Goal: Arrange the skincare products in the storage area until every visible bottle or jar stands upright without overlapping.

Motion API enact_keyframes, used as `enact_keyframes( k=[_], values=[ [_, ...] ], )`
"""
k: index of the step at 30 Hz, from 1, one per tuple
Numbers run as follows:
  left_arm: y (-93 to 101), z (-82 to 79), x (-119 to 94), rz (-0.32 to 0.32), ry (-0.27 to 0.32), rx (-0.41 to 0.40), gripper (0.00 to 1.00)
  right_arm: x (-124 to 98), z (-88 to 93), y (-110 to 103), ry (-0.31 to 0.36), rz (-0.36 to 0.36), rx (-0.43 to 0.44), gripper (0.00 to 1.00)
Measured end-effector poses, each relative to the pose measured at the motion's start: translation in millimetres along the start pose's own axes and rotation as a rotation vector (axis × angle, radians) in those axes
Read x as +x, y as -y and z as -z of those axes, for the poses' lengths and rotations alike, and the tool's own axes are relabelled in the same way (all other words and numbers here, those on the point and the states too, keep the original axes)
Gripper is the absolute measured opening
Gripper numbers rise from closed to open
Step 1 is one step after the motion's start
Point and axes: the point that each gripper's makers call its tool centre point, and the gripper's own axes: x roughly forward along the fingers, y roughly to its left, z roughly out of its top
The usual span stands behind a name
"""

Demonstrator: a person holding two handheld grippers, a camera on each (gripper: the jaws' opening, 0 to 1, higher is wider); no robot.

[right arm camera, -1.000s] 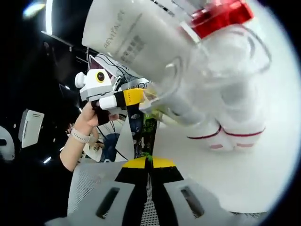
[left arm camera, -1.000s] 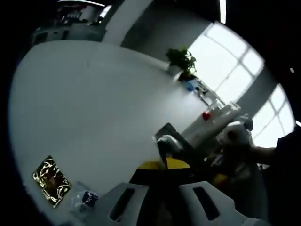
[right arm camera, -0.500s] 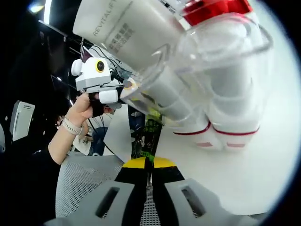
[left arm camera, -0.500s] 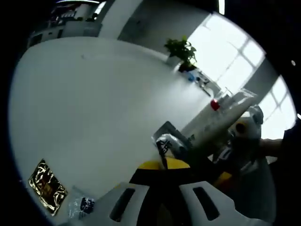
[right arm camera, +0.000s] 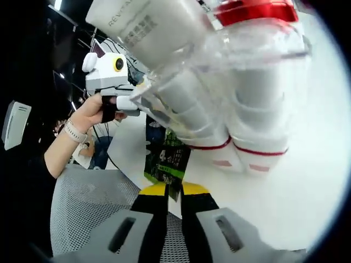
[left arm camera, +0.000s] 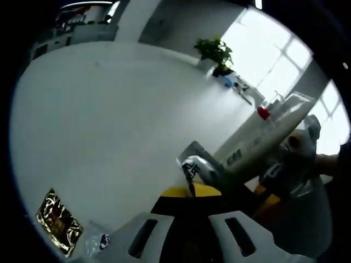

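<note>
Left gripper view: a white tube [left arm camera: 258,143] with a red cap [left arm camera: 264,113] is being held up off the white bench [left arm camera: 109,109], slanting away from the left claw [left arm camera: 192,189]. That claw's tips are pressed together on the tube's flat crimped end [left arm camera: 197,164]. In the right gripper view the same tube [right arm camera: 159,27] is lying across a clear plastic holder [right arm camera: 241,82], within which white bottles with red bands [right arm camera: 241,148] are being seen through the wall. The right claw [right arm camera: 167,192] is closed, pinching a green printed packet [right arm camera: 167,161]. The tube is judged light and soft, likely to buckle if squeezed mid-body; the stiff crimp or the cap shoulder is the safer grip. The holder looks rigid but slick. The bottles' bases and number are hard to make out through the glare. Beside the left claw, a gold foil packet [left arm camera: 57,222] is lying on the bench.
</note>
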Motion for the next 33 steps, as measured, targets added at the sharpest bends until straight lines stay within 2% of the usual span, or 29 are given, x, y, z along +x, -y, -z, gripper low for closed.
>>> enact_keyframes(
  k=[4,6,10,15,16,17,21,23,24,27,33],
  values=[
    [-3.3,2.5,2.1,-0.005,-0.006,-0.005,0.00,-0.6,0.6,1.8,-0.008,0.020,-0.014,0.09],
    [-3.7,2.6,2.4,-0.004,-0.002,-0.015,0.00,-2.3,0.2,1.7,-0.011,0.036,-0.059,0.10],
    [-6.3,3.8,2.6,-0.011,-0.003,-0.019,0.00,-5.6,5.9,14.6,-0.055,0.108,-0.142,0.12],
    [-7.7,4.7,4.0,-0.014,-0.004,-0.034,0.00,-10.9,5.3,14.2,-0.054,0.114,-0.162,0.11],
    [-7.3,4.1,4.2,-0.012,-0.001,-0.039,0.00,-11.5,1.8,13.7,-0.036,0.124,-0.200,0.12],
    [-7.5,4.0,4.2,-0.014,0.000,-0.038,0.00,-11.2,3.4,11.0,-0.051,0.122,-0.208,0.12],
    [-7.9,3.9,4.0,-0.018,0.000,-0.036,0.00,-7.1,-6.0,0.6,-0.040,0.149,-0.384,0.14],
    [-7.1,3.9,4.4,-0.017,-0.001,-0.029,0.00,-4.5,-9.2,-2.0,-0.035,0.158,-0.428,0.15],
    [-6.7,3.9,4.7,-0.016,-0.002,-0.025,0.00,-0.6,-11.4,-4.1,-0.040,0.171,-0.490,0.15],
    [-5.6,4.0,5.6,-0.017,-0.003,-0.027,0.00,4.7,-13.2,-0.2,-0.069,0.215,-0.567,0.17],
    [-6.7,5.7,7.5,-0.030,-0.008,-0.063,0.00,13.9,-13.5,-2.5,-0.084,0.219,-0.603,0.18]
  ],
)
